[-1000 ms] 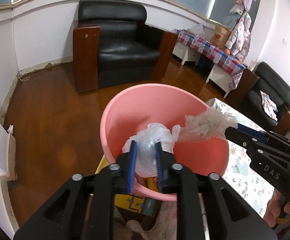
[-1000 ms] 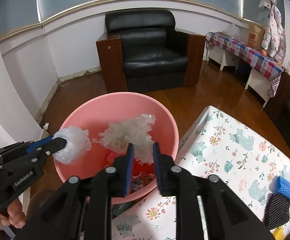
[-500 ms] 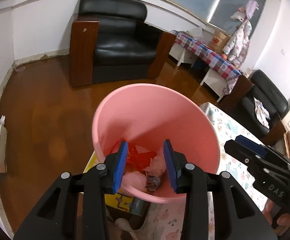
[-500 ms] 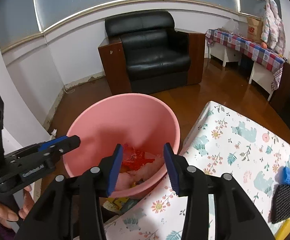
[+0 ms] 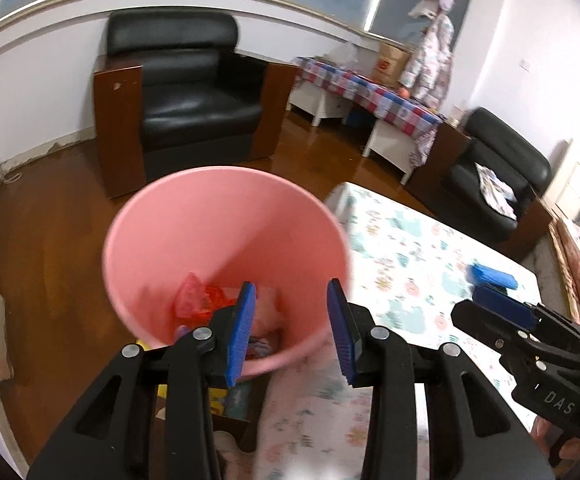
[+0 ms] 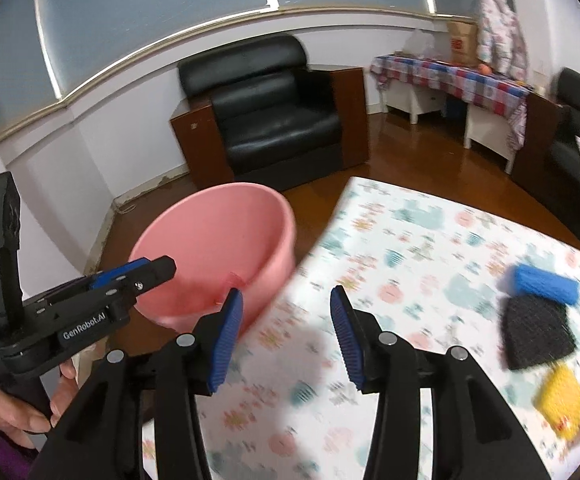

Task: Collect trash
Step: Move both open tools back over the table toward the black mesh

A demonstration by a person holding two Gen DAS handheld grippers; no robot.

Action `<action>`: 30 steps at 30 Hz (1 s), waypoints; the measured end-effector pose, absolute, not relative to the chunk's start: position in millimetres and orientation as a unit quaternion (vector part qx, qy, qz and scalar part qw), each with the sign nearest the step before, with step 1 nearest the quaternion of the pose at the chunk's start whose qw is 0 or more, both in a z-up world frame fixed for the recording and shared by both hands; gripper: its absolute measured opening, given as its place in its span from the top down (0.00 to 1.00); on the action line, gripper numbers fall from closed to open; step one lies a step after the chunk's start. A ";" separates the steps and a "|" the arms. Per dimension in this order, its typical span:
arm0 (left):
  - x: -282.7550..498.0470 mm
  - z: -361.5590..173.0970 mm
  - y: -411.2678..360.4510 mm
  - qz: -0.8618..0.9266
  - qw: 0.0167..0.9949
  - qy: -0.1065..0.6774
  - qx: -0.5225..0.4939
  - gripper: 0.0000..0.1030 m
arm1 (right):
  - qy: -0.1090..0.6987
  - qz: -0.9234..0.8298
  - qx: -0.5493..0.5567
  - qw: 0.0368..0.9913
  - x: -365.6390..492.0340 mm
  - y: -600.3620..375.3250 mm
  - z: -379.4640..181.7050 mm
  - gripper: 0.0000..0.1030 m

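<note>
A pink trash bucket point(image 5: 226, 216) stands on the floor beside a table with a floral cloth point(image 5: 409, 256); it also shows in the right wrist view point(image 6: 218, 240). Red, pink and clear crumpled trash point(image 5: 206, 300) lies at its bottom. My left gripper point(image 5: 290, 324) is open and empty over the bucket's near rim. My right gripper point(image 6: 286, 332) is open and empty over the table's left edge point(image 6: 321, 248), to the right of the bucket. Each gripper shows from the side in the other's view, the right gripper point(image 5: 485, 304) and the left gripper point(image 6: 146, 268).
A blue sponge point(image 6: 545, 280), a black scouring pad point(image 6: 537, 336) and a yellow sponge point(image 6: 565, 396) lie on the table at the right. A black armchair point(image 6: 274, 120) stands behind the bucket on the wooden floor. A side table with checked cloth point(image 6: 449, 72) is far right.
Both grippers opened and dropped their crumpled plastic wads into the bucket. Both then drew back and swung right, the right one over the table.
</note>
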State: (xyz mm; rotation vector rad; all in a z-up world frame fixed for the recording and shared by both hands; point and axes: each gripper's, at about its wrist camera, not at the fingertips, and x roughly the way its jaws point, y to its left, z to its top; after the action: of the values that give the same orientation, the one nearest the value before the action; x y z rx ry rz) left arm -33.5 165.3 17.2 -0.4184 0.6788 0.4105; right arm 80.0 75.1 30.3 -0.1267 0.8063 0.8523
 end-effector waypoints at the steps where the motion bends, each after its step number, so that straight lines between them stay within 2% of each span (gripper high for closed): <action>1: -30.5 18.1 158.3 0.190 0.903 0.329 -0.201 0.64 | 0.381 0.394 -0.057 0.834 80.1 65.0 30.7 0.56; 10: 8.8 32.5 85.6 0.112 0.921 0.337 -0.158 0.64 | 0.370 0.299 -0.022 0.879 84.3 -50.5 31.7 0.54; 16: 42.3 34.7 31.8 0.045 0.931 0.345 -0.112 0.64 | 0.391 0.249 0.023 0.886 101.6 -119.9 17.9 0.53; 30: 122.4 -17.8 -68.6 -0.069 0.912 0.404 0.009 0.64 | 0.419 0.262 0.058 0.867 108.7 -183.9 -6.9 0.53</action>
State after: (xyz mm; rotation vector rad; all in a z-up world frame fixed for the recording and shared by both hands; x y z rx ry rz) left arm 122.4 -68.6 -17.8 0.0190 0.8333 -0.1420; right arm 108.7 -183.9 -6.9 0.1213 0.8776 0.5487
